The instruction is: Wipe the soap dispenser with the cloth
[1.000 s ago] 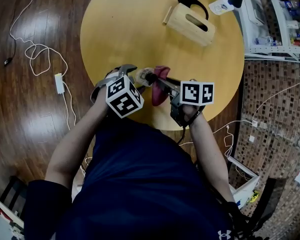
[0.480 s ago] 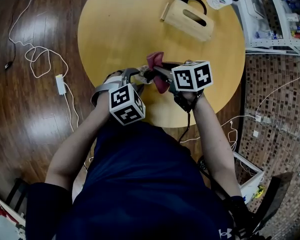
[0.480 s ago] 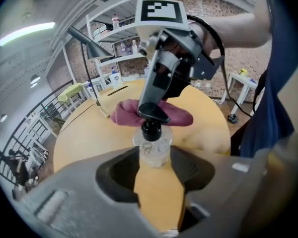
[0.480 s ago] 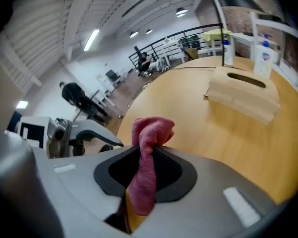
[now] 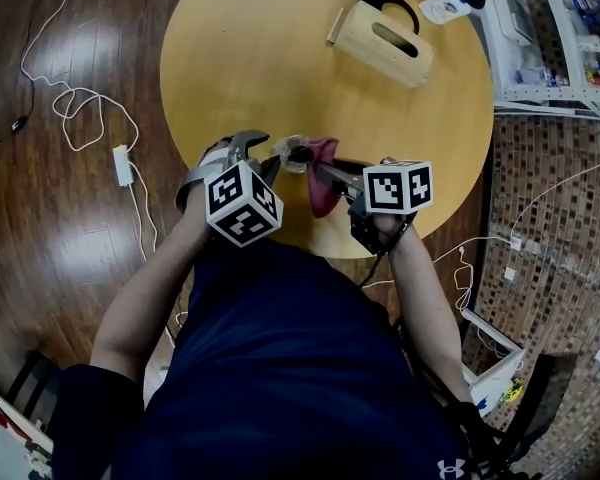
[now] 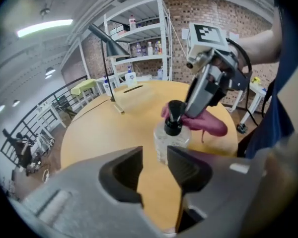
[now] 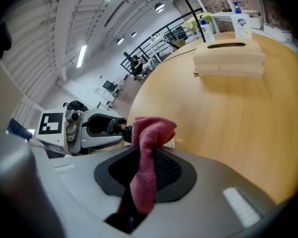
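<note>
Since half a second ago the right hand-held gripper (image 7: 150,155) has swung the cloth (image 5: 323,188) back toward the person. It pinches that cloth against the soap dispenser (image 6: 171,133), which stands upright on the surface (image 5: 280,48). Meanwhile the left hand-held gripper (image 6: 155,155) has just been narrowing, its jaws still slightly apart (dispenser just ahead, ungripped). Wiping seems under way; the next stroke probably needs the bottle steadied.

Head view looks steeply down; close gripper views apparently face each other over the table (image 5: 260,68).
</note>
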The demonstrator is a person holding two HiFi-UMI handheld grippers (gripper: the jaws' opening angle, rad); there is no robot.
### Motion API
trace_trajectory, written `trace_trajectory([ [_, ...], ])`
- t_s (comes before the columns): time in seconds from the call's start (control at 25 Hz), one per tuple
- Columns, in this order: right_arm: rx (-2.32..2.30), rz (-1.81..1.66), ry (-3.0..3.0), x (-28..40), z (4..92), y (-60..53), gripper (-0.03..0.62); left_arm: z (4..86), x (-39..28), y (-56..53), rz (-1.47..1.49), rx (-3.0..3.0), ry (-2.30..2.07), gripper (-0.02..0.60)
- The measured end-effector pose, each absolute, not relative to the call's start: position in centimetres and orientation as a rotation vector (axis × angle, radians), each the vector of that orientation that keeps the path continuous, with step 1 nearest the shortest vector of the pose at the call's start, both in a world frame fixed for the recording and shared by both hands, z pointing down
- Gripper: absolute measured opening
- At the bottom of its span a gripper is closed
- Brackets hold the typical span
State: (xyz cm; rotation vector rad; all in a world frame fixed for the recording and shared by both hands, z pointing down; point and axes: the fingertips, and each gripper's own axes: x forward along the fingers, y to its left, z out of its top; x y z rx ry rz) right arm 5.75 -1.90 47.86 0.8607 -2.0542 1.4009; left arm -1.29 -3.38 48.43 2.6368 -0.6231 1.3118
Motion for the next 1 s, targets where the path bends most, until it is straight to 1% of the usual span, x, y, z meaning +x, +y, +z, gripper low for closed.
trace_trajectory([
  [0.04, 0.887, 1.378, -2.057, 6.0, 47.7, -2.2, 0.080, 48.3, -0.9, -2.9, 1.295, 2.645, -0.576, 0.158],
  [0.12, 0.940, 1.331, -2.080, 6.3, 47.1, -3.9, 0.080, 48.1, 0.2, -1.7, 1.271, 2.653, -0.477, 0.187],
  [0.24, 0.945, 1.298, -2.110, 5.6, 46.9, -5.7, 0.080, 48.5, 1.3, -1.0, 1.294, 2.666, -0.470, 0.196],
  [0.4, 0.942, 1.374, -2.108, 5.7, 47.5, -5.1, 0.080, 48.4, 1.7, -1.0, 1.297, 2.666, -0.520, 0.198],
  [0.56, 0.965, 1.499, -2.124, 6.3, 47.8, -4.3, 0.080, 47.9, 1.6, -1.5, 1.267, 2.665, -0.543, 0.183],
  [0.68, 1.003, 1.498, -2.128, 6.4, 47.7, -3.8, 0.080, 48.1, 1.7, -1.2, 1.298, 2.661, -0.527, 0.187],
  [0.72, 1.021, 1.486, -2.124, 6.6, 47.7, -3.4, 0.080, 48.4, 1.8, -1.0, 1.328, 2.666, -0.509, 0.212],
  [0.76, 1.039, 1.475, -2.117, 6.9, 47.7, -3.0, 0.080, 48.7, 2.0, -0.8, 1.365, 2.674, -0.492, 0.254],
  [0.8, 1.056, 1.466, -2.106, 7.3, 47.8, -2.5, 0.080, 48.9, 2.0, -0.7, 1.403, 2.684, -0.483, 0.272],
  [0.84, 1.074, 1.460, -2.094, 7.6, 47.9, -2.0, 0.081, 49.1, 2.1, -0.8, 1.437, 2.694, -0.486, 0.272],
  [0.88, 1.093, 1.457, -2.082, 8.1, 48.0, -1.6, 0.081, 49.1, 2.1, -1.0, 1.460, 2.702, -0.498, 0.285],
  [0.92, 1.113, 1.458, -2.072, 8.5, 48.0, -1.2, 0.081, 49.0, 2.1, -1.2, 1.470, 2.707, -0.510, 0.319],
  [1.0, 1.150, 1.467, -2.057, 9.4, 48.1, -0.6, 0.081, 49.0, 2.3, -1.4, 1.477, 2.710, -0.499, 0.319],
])
